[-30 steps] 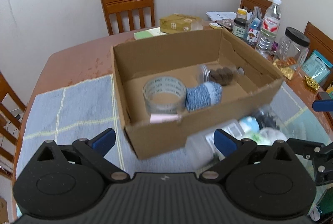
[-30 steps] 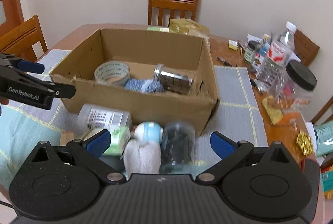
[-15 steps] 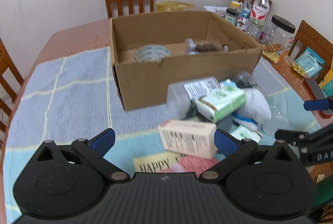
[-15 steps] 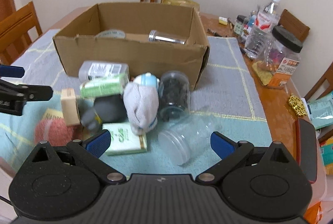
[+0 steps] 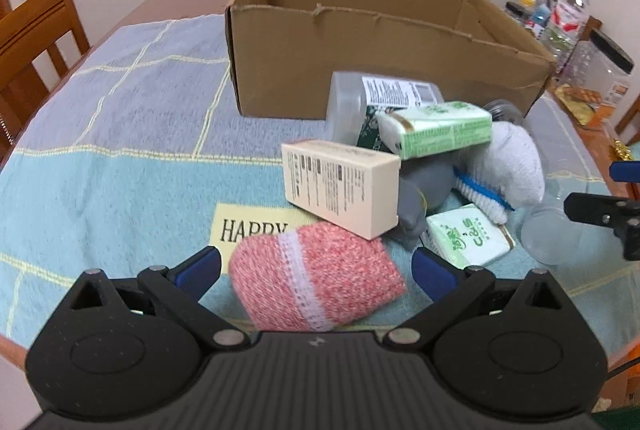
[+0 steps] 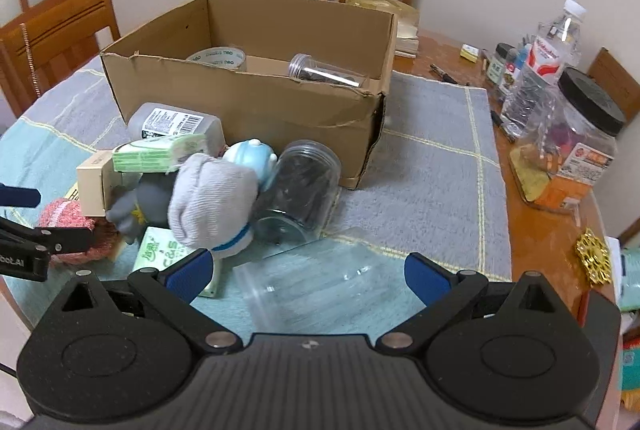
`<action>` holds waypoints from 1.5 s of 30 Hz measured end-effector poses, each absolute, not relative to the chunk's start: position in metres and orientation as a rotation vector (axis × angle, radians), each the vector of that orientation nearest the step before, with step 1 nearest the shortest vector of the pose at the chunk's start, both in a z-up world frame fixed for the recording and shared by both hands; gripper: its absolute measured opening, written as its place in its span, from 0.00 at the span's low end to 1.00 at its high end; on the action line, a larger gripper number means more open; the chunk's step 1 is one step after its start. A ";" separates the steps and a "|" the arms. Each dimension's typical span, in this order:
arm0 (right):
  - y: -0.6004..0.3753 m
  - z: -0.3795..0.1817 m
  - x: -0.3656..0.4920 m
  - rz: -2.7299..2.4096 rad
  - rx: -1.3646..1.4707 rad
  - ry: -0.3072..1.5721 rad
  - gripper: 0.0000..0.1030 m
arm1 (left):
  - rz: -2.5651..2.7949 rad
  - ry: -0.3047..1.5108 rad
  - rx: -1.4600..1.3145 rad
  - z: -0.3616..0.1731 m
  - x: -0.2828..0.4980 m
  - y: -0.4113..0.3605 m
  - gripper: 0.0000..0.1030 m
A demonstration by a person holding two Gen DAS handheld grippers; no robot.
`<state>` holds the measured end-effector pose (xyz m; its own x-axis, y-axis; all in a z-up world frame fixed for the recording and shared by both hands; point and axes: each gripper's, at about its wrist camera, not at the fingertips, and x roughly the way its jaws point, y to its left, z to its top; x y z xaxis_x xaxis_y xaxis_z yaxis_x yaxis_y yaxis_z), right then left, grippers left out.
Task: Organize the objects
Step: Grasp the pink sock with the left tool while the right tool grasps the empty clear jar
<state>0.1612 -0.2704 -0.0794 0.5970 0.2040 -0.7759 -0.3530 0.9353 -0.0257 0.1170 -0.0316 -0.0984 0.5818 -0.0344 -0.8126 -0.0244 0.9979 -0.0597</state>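
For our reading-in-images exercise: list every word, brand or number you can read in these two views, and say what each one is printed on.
"HAPPY": yellow card under the pink sock.
"C&S": green tissue pack.
"deli": tape roll in the cardboard box.
"bot.AI": left gripper, seen from the right wrist view.
Too small or blurred: cream box print, white bottle label and barcode, water bottle label.

The box (image 6: pixel 256 102) front is blocked by a heap (image 6: pixel 192 182) of clutter. Open cloth (image 5: pixel 120 134) is left at the box's left, and another strip (image 6: pixel 432 150) between box and jars (image 6: pixel 576 142).
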 end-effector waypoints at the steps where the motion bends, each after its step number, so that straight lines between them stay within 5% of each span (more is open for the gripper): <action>1: -0.274 -0.081 0.163 0.335 -0.179 0.877 1.00 | 0.011 0.951 -0.066 -0.100 0.117 -0.034 0.98; 21: -0.296 -0.110 0.204 0.529 -0.069 1.006 1.00 | 0.183 0.998 -0.131 -0.122 0.112 -0.037 0.99; 38: -0.279 -0.115 0.193 0.533 -0.251 1.009 1.00 | 0.237 0.953 -0.105 -0.127 0.124 -0.051 0.98; 45: -0.276 -0.117 0.198 0.528 -0.271 1.002 1.00 | 0.240 0.938 -0.105 -0.124 0.123 -0.057 0.91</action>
<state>0.1975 -0.2759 -0.1174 0.4278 0.2953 -0.8543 -0.5377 0.8429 0.0221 0.1226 -0.0570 -0.1242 0.5673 0.1587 -0.8081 -0.2494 0.9683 0.0150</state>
